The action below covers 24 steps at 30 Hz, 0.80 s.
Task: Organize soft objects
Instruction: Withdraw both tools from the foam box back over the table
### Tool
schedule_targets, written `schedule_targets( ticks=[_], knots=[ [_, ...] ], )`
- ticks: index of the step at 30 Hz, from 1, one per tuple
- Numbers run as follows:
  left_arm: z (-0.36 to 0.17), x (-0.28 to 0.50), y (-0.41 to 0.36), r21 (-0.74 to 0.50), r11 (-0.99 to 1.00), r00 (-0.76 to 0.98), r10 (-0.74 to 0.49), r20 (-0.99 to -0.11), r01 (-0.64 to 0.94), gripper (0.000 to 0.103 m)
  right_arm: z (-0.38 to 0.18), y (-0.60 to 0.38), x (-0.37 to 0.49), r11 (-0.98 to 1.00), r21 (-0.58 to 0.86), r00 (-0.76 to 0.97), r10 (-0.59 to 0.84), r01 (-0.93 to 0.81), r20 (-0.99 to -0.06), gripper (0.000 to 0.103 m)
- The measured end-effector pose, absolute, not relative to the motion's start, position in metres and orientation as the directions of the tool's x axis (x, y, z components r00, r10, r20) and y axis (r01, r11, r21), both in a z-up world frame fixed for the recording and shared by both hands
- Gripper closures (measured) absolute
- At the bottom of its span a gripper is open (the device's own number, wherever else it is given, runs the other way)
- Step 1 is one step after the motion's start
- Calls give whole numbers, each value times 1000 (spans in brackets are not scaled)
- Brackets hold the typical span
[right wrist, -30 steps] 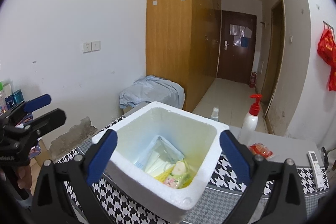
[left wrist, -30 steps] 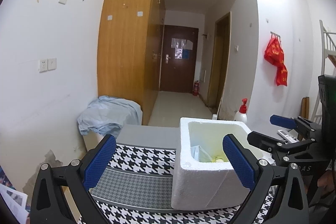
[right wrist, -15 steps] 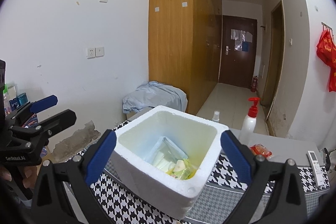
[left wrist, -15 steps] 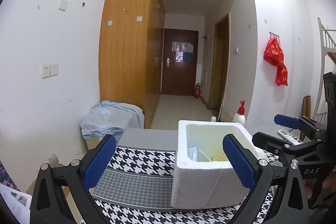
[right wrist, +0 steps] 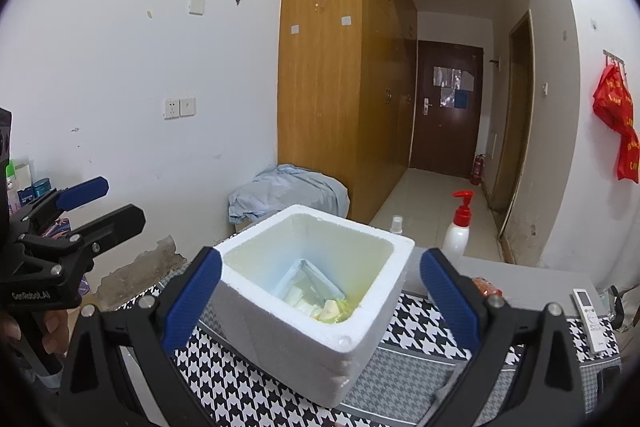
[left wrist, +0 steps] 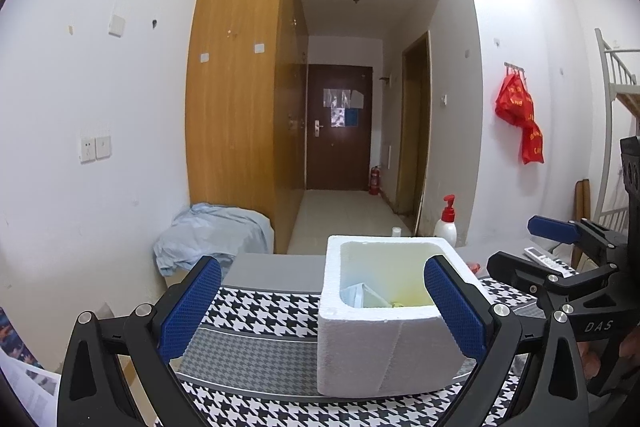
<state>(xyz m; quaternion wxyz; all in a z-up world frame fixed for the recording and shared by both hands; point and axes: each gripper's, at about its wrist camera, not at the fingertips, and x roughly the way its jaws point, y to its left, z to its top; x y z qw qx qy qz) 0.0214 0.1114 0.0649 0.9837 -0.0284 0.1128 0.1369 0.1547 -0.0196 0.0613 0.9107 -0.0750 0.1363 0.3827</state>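
Observation:
A white foam box (left wrist: 384, 343) (right wrist: 296, 331) stands on a houndstooth cloth (left wrist: 256, 315) (right wrist: 416, 315) over the table. Inside lie soft packets: a clear blue-edged bag (right wrist: 308, 279) and pale yellow pieces (right wrist: 328, 309). My left gripper (left wrist: 320, 311) is open and empty, held back from the box with its right pad beside the box's near right rim. My right gripper (right wrist: 320, 297) is open and empty, its blue pads either side of the box. Each gripper shows in the other's view, the right one (left wrist: 552, 247) and the left one (right wrist: 80, 203).
A red-capped pump bottle (right wrist: 458, 227) (left wrist: 446, 223) and a small spray bottle (right wrist: 396, 225) stand behind the box. A white remote (right wrist: 588, 317) and an orange packet (right wrist: 486, 287) lie at the right. A blue cloth heap (left wrist: 212, 235) sits by the wardrobe.
Both grippers have pulled back and tilted up from the box, so it sits lower and smaller in both views. Both stay open and empty. The box's contents have not moved.

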Motion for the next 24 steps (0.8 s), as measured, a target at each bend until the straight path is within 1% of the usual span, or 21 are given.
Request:
schedule_targets(
  ticks=[8, 14, 24],
  knots=[
    [65, 16, 105, -16, 962, 941, 264, -212, -274, 1, 59, -25, 148, 695, -32, 672, 682, -719, -288, 2],
    [61, 12, 98, -8, 966, 945, 253, -208, -260, 1, 53, -31, 145, 698, -25, 673, 679, -715, -293, 2],
    [51, 13, 91, -10, 969, 945, 238, -226, -247, 1, 45, -41, 140, 699, -38, 677, 674, -714, -296, 2]
  ],
)
